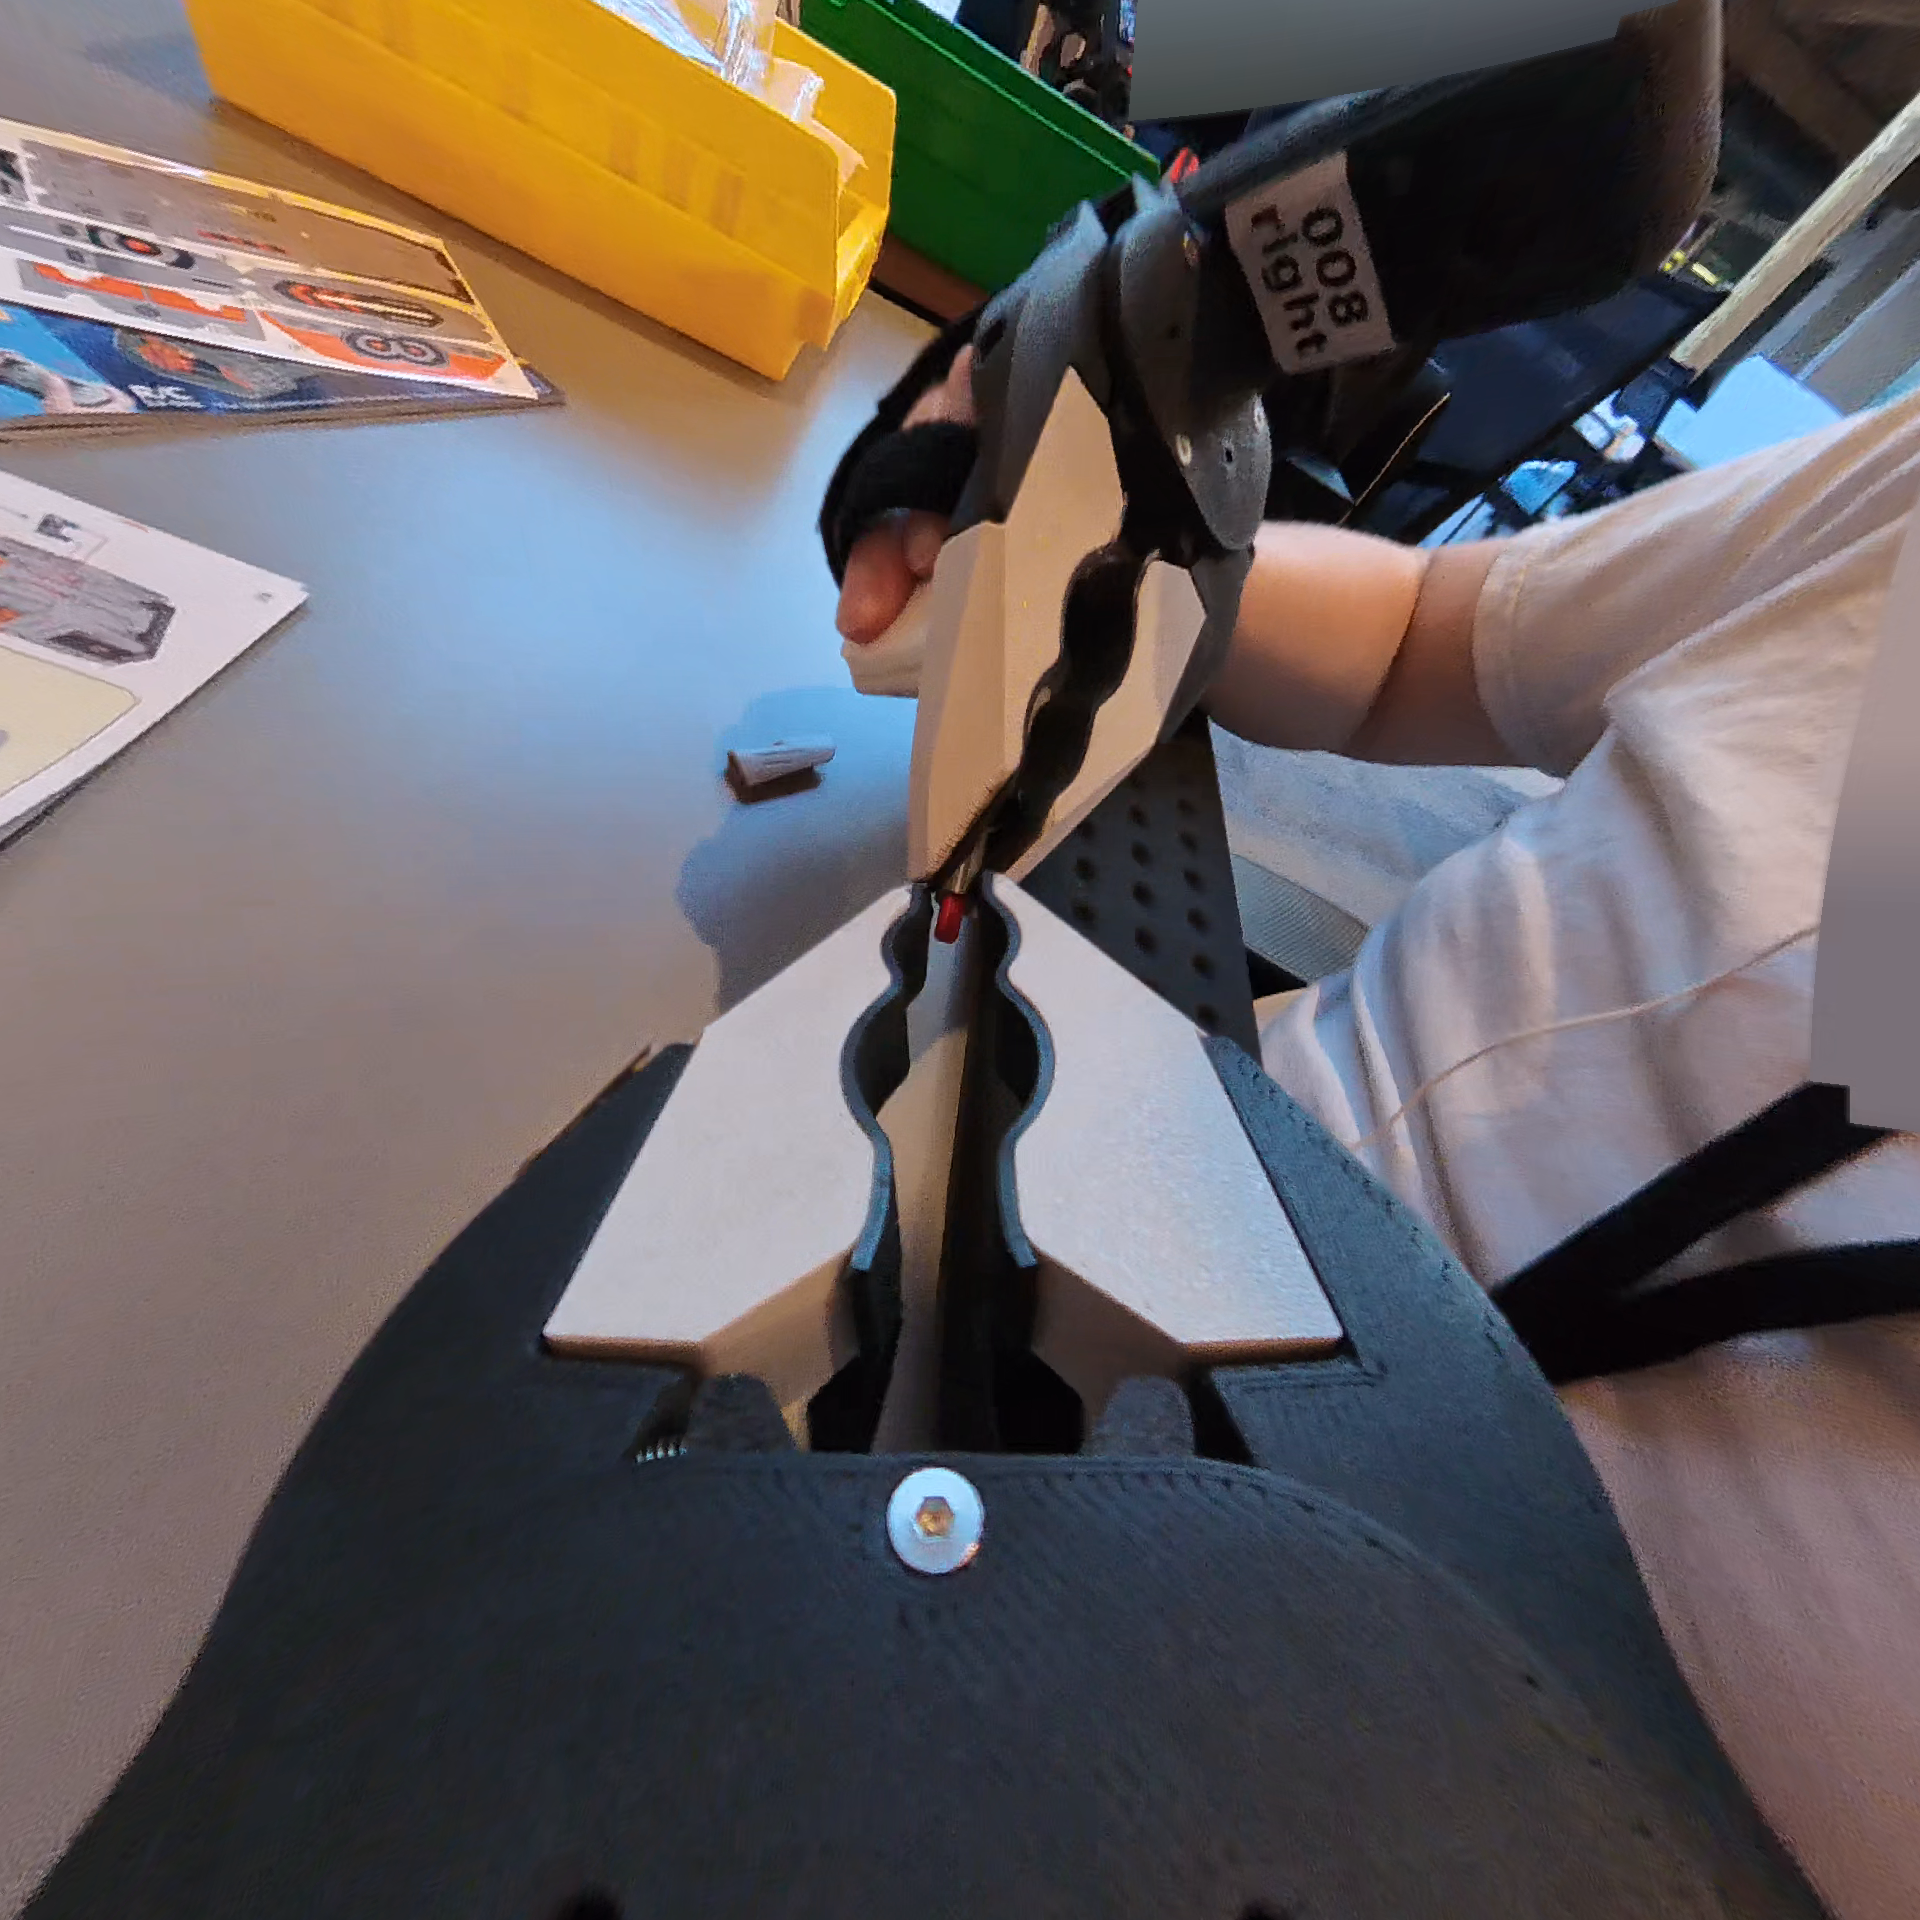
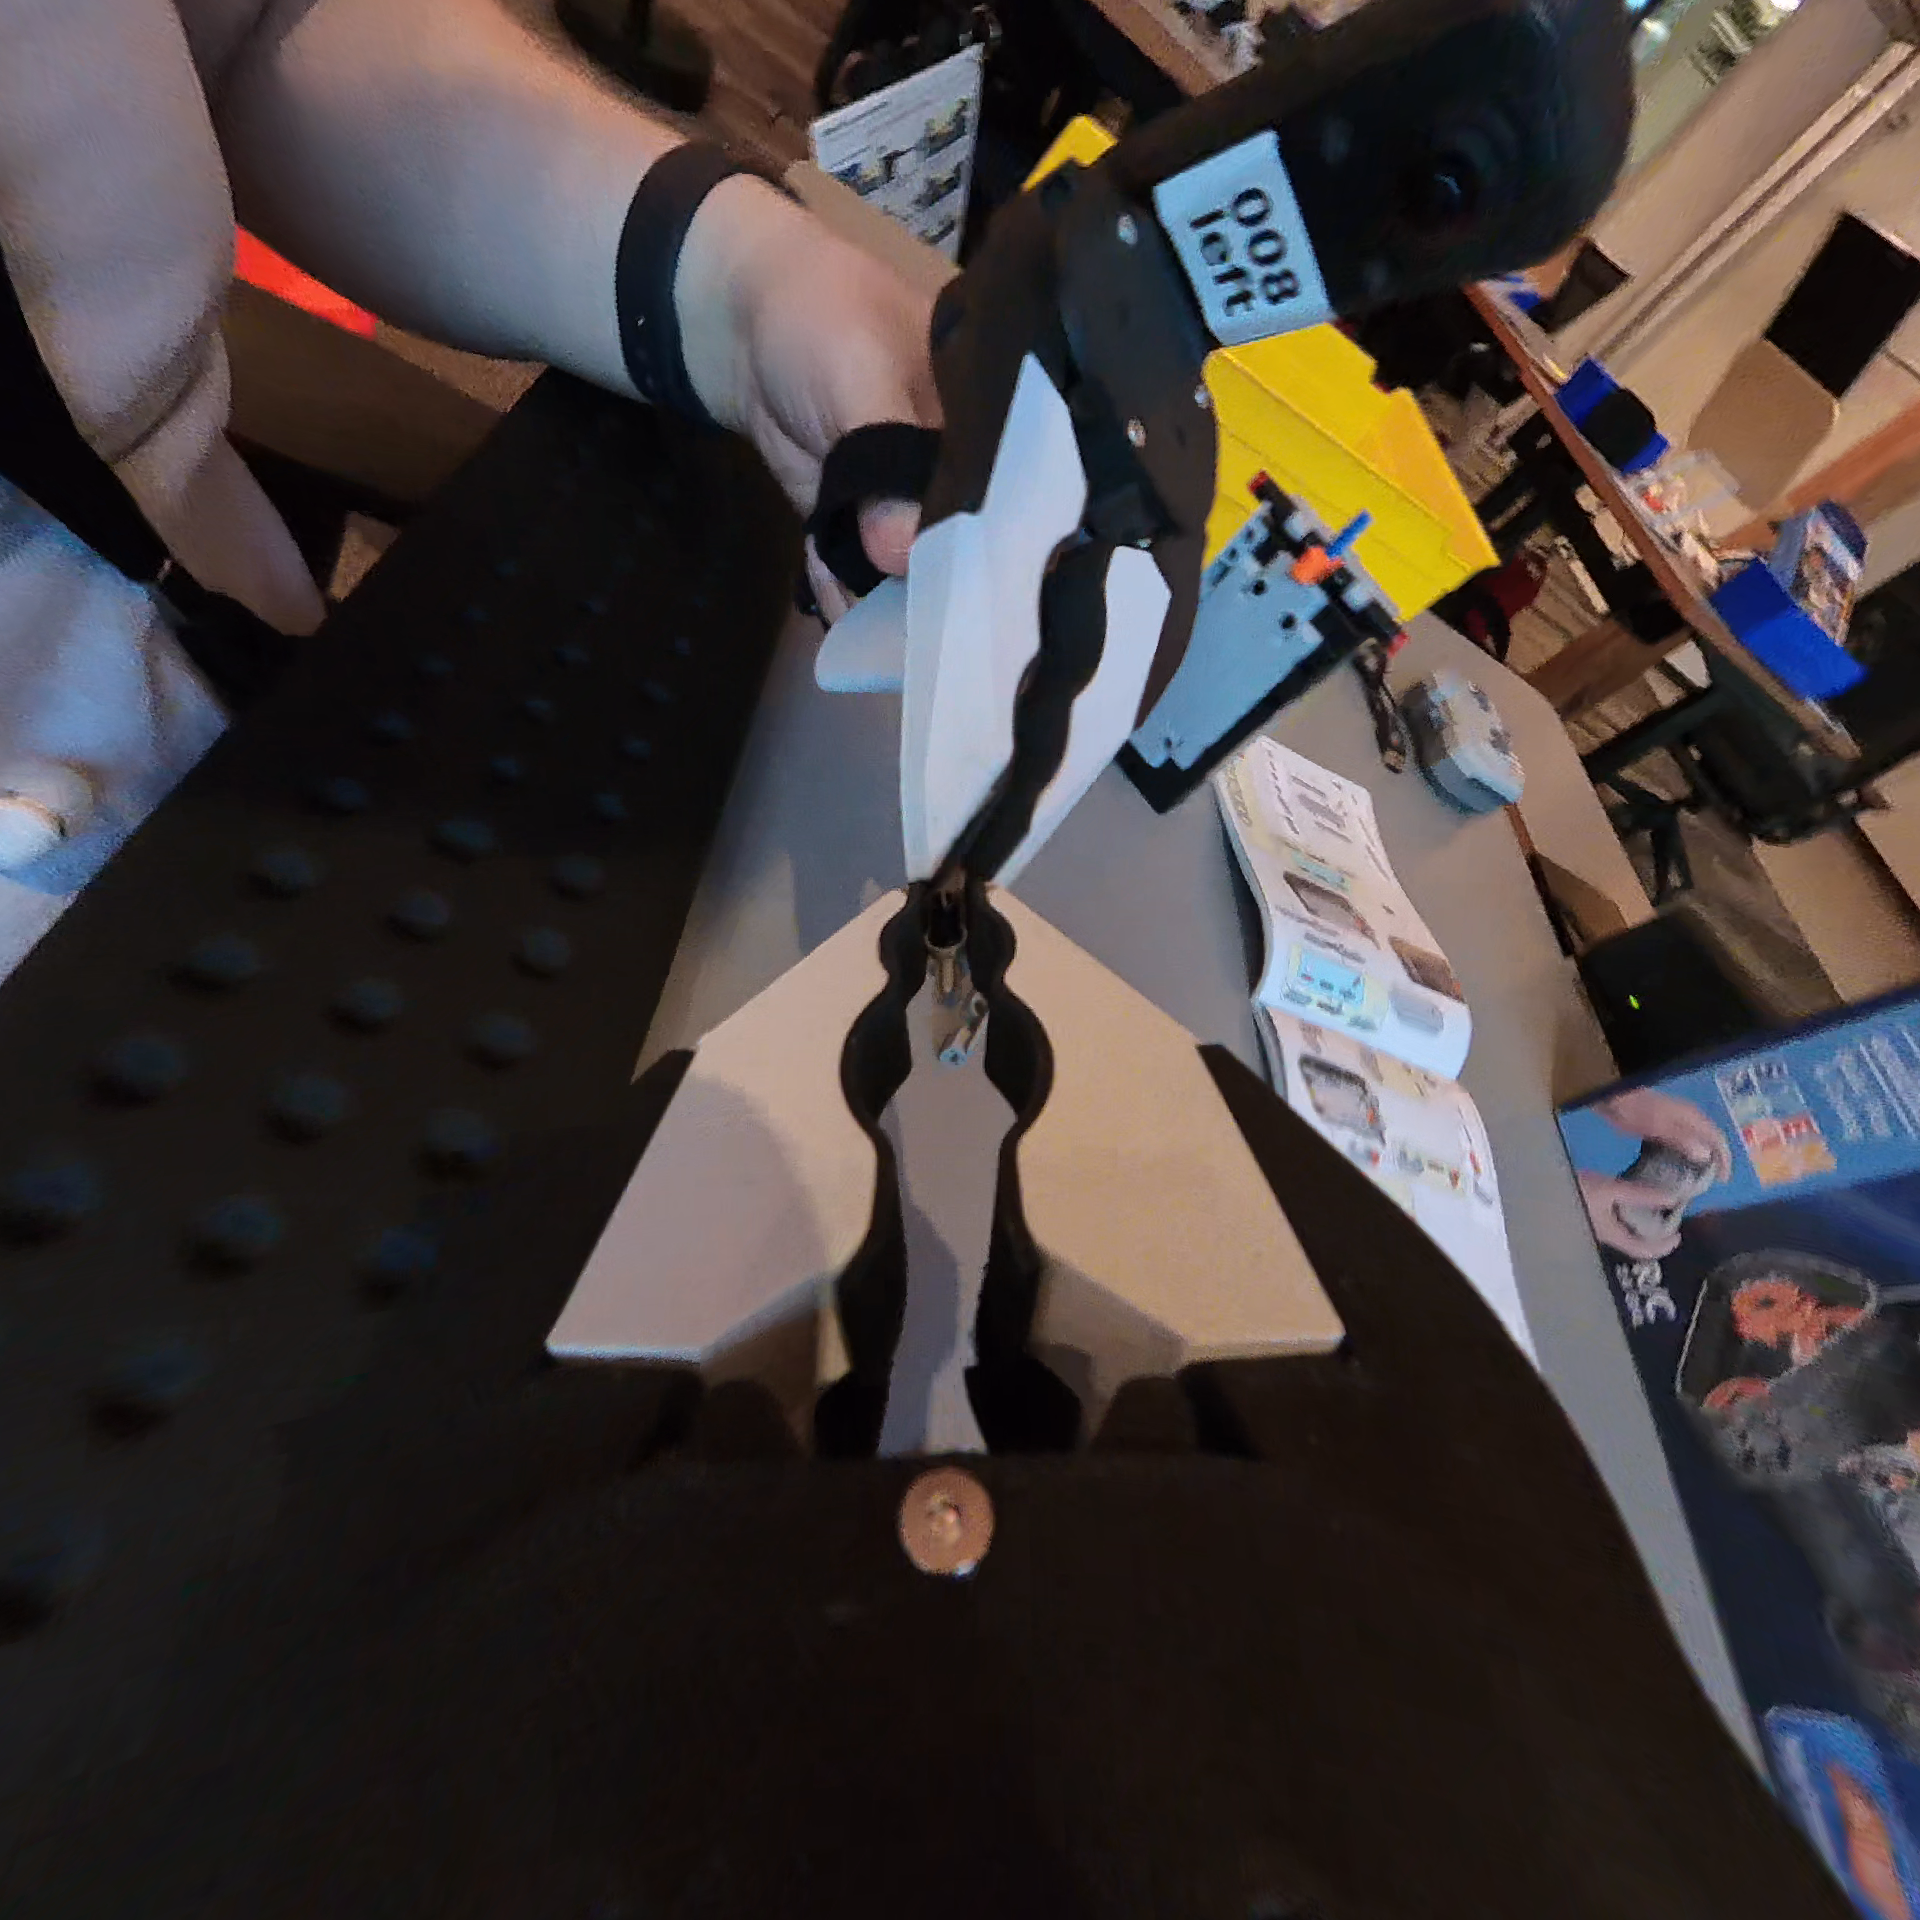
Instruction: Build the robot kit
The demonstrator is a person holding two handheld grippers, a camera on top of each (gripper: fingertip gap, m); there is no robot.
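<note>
Grey table (image 1: 436,790) is seen in the left wrist view, with a yellow bin (image 1: 582,156) at the back. The left tool (image 1: 951,904) is nearly closed on a small red-tipped piece (image 1: 948,916), tip to tip with the right tool (image 1: 982,842).

From the right wrist view, the right tool (image 2: 948,914) is seen almost closed on a small grey metal piece (image 2: 951,997), meeting the left tool (image 2: 961,852). An open booklet (image 2: 1351,987) lies beside them.

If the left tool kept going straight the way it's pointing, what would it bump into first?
Almost at once, the right tool: the two meet tip to tip above the table. The left tool pinches a small red piece right where they meet, so that piece would likely touch first.
</note>
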